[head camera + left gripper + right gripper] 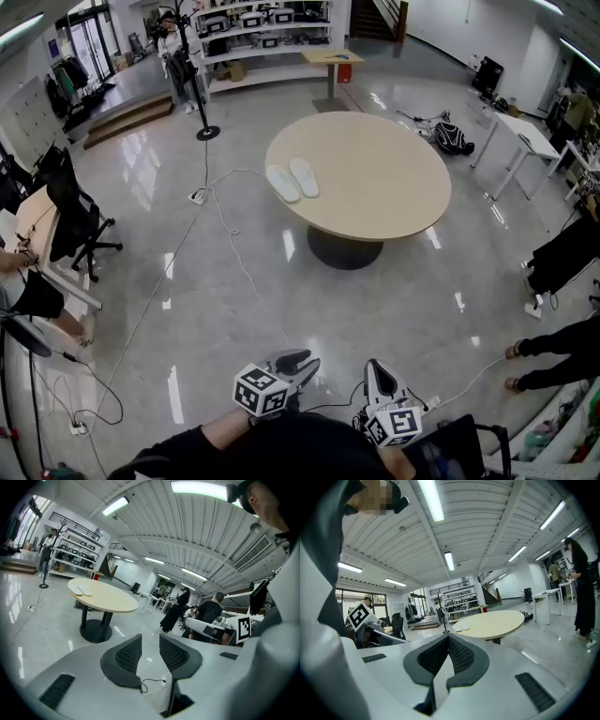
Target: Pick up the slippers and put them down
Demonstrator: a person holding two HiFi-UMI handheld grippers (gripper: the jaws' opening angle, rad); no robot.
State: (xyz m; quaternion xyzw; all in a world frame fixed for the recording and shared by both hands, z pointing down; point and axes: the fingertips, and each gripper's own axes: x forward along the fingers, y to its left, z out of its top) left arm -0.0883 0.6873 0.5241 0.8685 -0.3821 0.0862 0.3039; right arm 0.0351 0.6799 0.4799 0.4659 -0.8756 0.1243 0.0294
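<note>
Two white slippers (292,180) lie side by side near the left edge of a round beige table (375,178), far ahead of me. They also show small on the table in the left gripper view (84,590) and the right gripper view (461,627). My left gripper (302,361) is at the bottom of the head view, over the floor, jaws open with nothing between them (150,654). My right gripper (376,371) is beside it, shut and empty (447,651).
Cables (225,225) run across the glossy floor between me and the table. Office chairs (75,220) and a desk stand at the left, a stand (207,131) and shelves (262,28) at the back, white tables (520,141) at the right. A person's legs (553,352) show at the right.
</note>
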